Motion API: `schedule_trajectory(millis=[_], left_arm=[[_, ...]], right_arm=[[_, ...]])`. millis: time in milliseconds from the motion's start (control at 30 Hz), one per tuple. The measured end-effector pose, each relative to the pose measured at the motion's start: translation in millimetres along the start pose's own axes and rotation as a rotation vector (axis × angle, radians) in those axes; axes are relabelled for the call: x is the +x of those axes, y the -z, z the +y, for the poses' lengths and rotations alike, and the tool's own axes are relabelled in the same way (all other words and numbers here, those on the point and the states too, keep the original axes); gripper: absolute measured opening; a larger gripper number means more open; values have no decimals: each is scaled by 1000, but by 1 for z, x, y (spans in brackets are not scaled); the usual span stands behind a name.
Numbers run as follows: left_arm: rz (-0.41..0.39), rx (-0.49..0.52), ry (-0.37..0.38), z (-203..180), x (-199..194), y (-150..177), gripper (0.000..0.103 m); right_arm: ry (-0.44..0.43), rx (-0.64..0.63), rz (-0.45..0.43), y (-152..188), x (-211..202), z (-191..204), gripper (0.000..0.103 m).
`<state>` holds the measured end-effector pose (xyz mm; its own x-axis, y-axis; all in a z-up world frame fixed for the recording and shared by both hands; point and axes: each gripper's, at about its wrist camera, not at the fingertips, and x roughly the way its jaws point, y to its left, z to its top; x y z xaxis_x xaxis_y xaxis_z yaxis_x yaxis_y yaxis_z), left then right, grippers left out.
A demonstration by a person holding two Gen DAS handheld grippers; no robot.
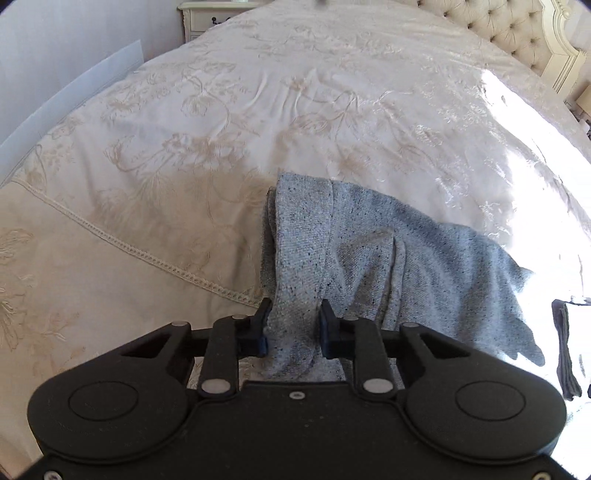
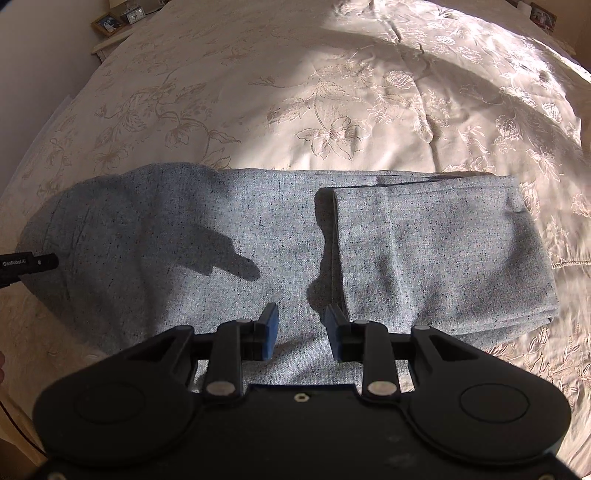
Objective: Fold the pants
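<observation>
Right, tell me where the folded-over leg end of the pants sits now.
In the right wrist view the folded-over leg end lies on the right half of the grey pants, on the bedspread; its cuff edge is just ahead of the open right claw.

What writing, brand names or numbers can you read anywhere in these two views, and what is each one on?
"GenRobot.AI": white lettering on the black left gripper, where it enters the right wrist view at the pants; the middle letters are slightly soft.
Small clock on the bedside table beyond the bed: its face is too small to read.
Framed pictures beside it: no legible text.
Left wrist view: no text visible.
</observation>
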<state>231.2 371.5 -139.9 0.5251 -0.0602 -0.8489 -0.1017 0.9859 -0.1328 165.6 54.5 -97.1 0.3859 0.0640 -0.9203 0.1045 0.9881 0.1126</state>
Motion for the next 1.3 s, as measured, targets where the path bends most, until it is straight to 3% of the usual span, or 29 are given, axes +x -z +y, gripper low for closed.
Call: schedule_trajectory(millis=[200, 367, 533, 733, 867, 1033, 1067, 1167, 1300], left_arm=[[-51, 15, 32, -17, -31, -10, 29], [-82, 31, 44, -37, -52, -15, 28], [-109, 55, 29, -65, -67, -16, 27], [-183, 139, 23, -128, -103, -15, 26], [-236, 216, 66, -191, -123, -12, 26], [-202, 293, 200, -284, -110, 2, 22], [-187, 307, 228, -301, -104, 7, 13], [-93, 346, 305, -347, -77, 20, 11], [-51, 416, 266, -377, -62, 34, 19]], right_arm=[[7, -28, -43, -17, 18, -10, 30], [13, -30, -70, -45, 65, -20, 30], [-2, -40, 29, -60, 117, -34, 30], [-141, -44, 10, -66, 99, -59, 30], [-207, -9, 5, -61, 80, -98, 30], [-249, 50, 14, -55, 67, -152, 31], [-251, 67, 17, -53, 67, -166, 31], [-248, 106, 36, -48, 69, -196, 32], [-246, 150, 50, -42, 73, -225, 32]])
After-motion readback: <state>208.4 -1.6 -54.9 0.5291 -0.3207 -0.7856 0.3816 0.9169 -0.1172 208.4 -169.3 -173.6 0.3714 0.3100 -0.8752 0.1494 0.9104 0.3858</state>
